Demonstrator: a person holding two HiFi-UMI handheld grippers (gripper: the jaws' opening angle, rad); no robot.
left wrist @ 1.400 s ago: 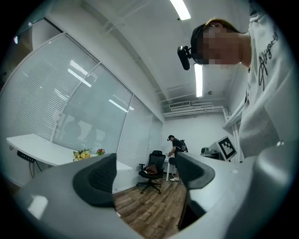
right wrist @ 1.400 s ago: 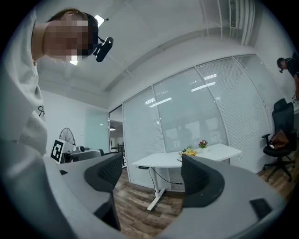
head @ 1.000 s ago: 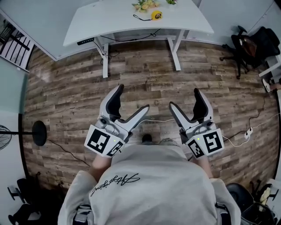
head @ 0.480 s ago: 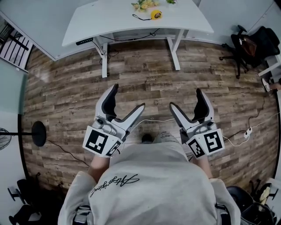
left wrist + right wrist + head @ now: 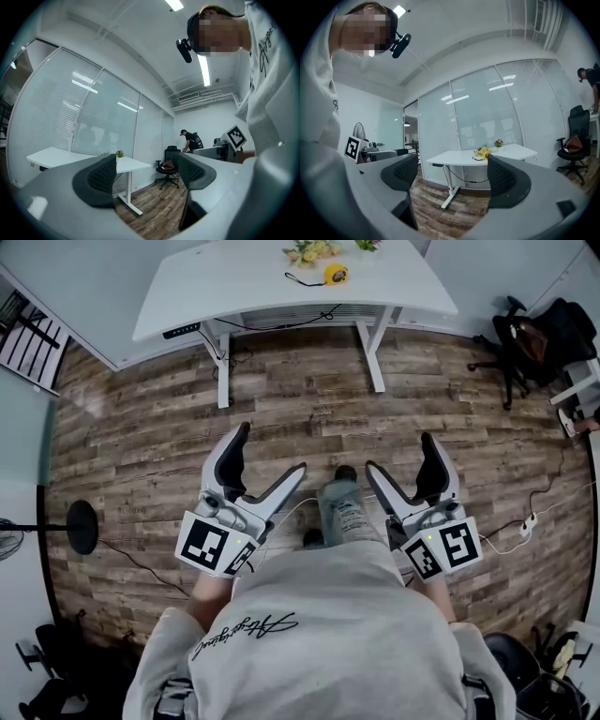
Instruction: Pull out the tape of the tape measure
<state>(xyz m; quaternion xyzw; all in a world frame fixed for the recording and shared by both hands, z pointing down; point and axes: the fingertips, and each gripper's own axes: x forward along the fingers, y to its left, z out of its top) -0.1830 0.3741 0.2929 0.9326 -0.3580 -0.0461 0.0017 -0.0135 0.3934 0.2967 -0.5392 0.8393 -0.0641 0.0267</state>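
The yellow tape measure [image 5: 334, 274] lies on the far side of the white desk [image 5: 244, 287], next to a small bunch of flowers [image 5: 307, 251], with a black cord running from it. In the right gripper view the tape measure [image 5: 485, 153] is a small yellow spot on the distant desk [image 5: 450, 160], seen between the jaws. Both grippers are held low in front of the person's body, far from the desk. The left gripper [image 5: 269, 454] and right gripper [image 5: 403, 456] stand wide open with nothing between their fingers. The left gripper [image 5: 147, 176] faces the desk edge [image 5: 56, 157].
Wooden floor lies between me and the desk. The person's leg and shoe [image 5: 339, 498] reach forward between the grippers. An office chair [image 5: 516, 343] stands at the right, a fan base [image 5: 82, 521] at the left. Cables and a power strip [image 5: 528, 524] lie on the floor. A person [image 5: 190, 139] stands in the background.
The person's leg has stepped forward between the grippers. The left gripper has shifted up and left in the view. The right gripper has drifted slightly right.
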